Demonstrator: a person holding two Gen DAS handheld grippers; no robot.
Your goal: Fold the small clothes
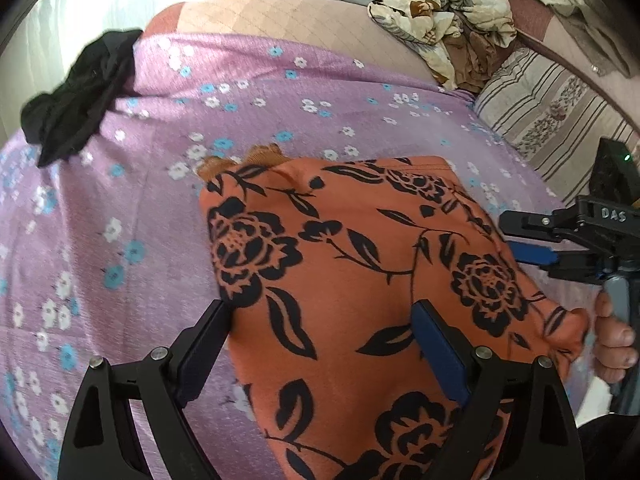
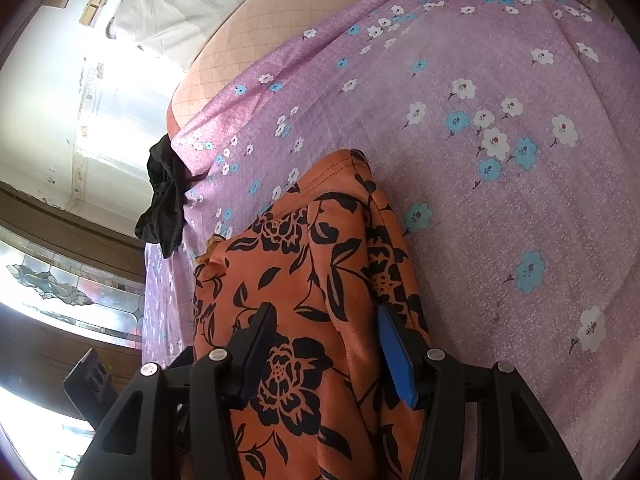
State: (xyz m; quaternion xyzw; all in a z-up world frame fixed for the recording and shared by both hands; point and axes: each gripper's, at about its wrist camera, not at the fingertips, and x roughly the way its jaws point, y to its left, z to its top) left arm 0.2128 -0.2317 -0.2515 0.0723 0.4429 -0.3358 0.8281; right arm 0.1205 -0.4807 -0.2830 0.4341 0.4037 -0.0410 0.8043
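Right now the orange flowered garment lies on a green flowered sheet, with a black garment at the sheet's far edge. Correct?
Not quite: the sheet is purple, not green, as the left wrist view shows. The orange flowered garment does lie on it, with the black garment at its far edge.

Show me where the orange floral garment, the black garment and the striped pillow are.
orange floral garment [image 1: 360, 264]: left wrist view, middle of the cloth.
black garment [image 1: 80, 96]: left wrist view, middle of the bunch.
striped pillow [image 1: 544, 112]: left wrist view, its top face.

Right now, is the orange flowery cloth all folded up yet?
Partly. The orange floral garment already lies doubled on the purple floral sheet. The left gripper and right gripper hang open over it, gripping nothing. The black garment and the crumpled cream clothes remain unfolded.
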